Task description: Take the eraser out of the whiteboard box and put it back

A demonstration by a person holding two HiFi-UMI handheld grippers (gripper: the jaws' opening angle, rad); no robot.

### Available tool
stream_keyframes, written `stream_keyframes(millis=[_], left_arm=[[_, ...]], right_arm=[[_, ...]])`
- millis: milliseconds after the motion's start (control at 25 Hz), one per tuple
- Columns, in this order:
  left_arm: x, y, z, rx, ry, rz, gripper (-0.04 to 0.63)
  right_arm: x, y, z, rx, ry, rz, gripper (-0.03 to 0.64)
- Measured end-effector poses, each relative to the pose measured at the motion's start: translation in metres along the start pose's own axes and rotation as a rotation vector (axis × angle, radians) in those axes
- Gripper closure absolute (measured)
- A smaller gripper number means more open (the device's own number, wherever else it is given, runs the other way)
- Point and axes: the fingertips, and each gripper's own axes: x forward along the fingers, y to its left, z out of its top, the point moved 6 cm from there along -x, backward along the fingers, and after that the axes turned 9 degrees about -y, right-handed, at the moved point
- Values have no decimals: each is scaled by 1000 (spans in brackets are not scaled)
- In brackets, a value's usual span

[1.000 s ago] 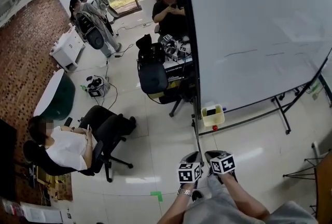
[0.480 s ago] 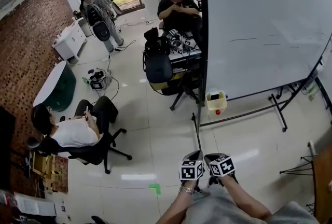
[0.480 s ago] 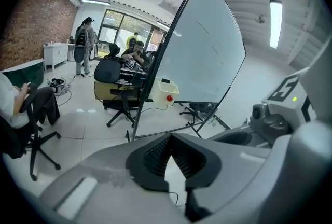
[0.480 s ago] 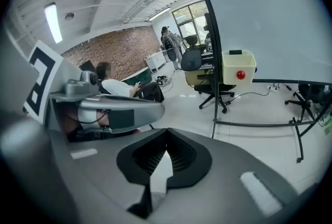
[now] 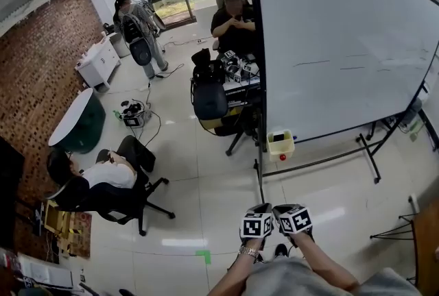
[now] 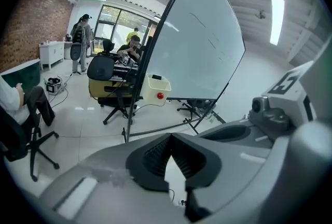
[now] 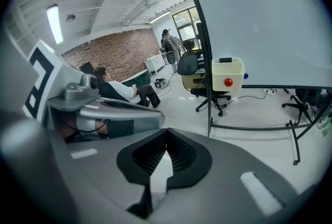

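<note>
Eraser (image 5: 276,138), apparently boxed, far from fingers (image 6: 155,155)

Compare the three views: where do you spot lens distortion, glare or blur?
Head view: the whiteboard edge bows, and bright glare patches sit on the floor. Left gripper view: dark rounded corners, and the left gripper up close looks soft. Right gripper view: a bright streak reflects on the whiteboard.

Bare tiled floor (image 5: 206,185) lay open right up to the whiteboard box (image 5: 280,145). The whiteboard's black post (image 5: 258,82) stood just left of the box, with an office chair (image 5: 209,101) crowding beyond it; a seated person (image 5: 110,175) was well apart.
</note>
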Motion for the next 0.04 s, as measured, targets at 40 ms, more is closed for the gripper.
stream_keyframes(millis=[40], left_arm=[[2,-6,-2,11,6,-5,589]], right_arm=[[-3,-6,-3,11,2,-9,614]])
